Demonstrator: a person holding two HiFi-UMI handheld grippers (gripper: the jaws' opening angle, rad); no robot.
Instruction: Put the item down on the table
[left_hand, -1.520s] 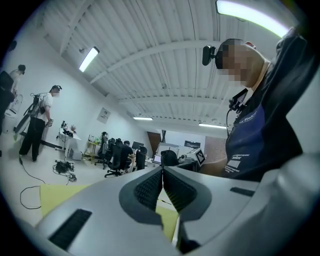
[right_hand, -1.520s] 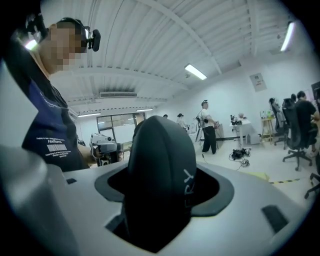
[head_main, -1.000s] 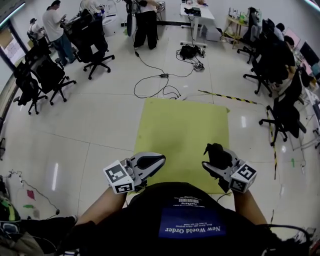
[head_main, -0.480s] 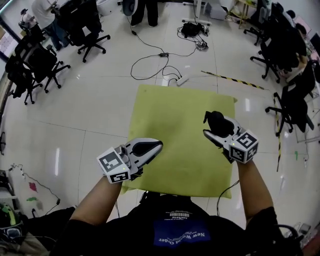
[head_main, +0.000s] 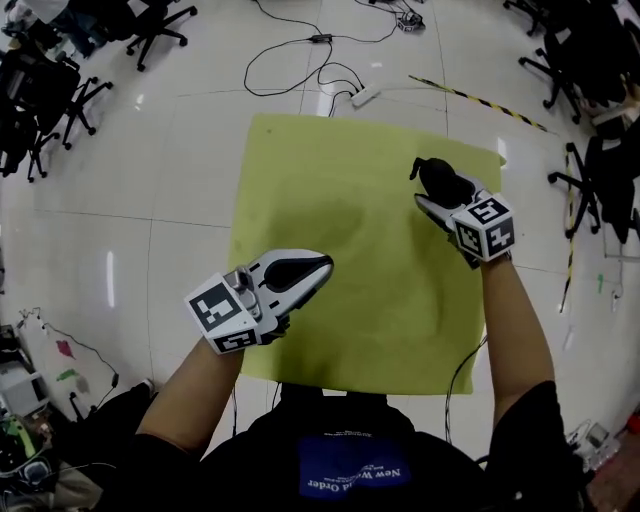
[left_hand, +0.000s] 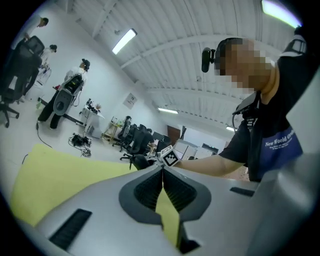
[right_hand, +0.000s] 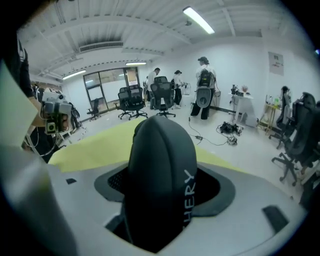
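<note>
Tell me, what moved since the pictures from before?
Both hands reached forward over the yellow-green table. The right hand-held gripper went furthest, toward the table's far right part, carrying the black rounded item. The left hand-held gripper moved out over the near left part. Nothing was grabbed or let go: the right one still clamps the item, the left one stays shut and empty.

My left gripper is pale grey with dark grey ribbed pads, and my right gripper matches it. Each carries a white marker cube printed with black squares. Between the right one's pads, the mouse is matt black with white lettering. Under both tools the table is plain yellow-green. Beyond it the floor is glossy white tile, crossed ahead of the right gripper by black-and-yellow striped tape.
</note>
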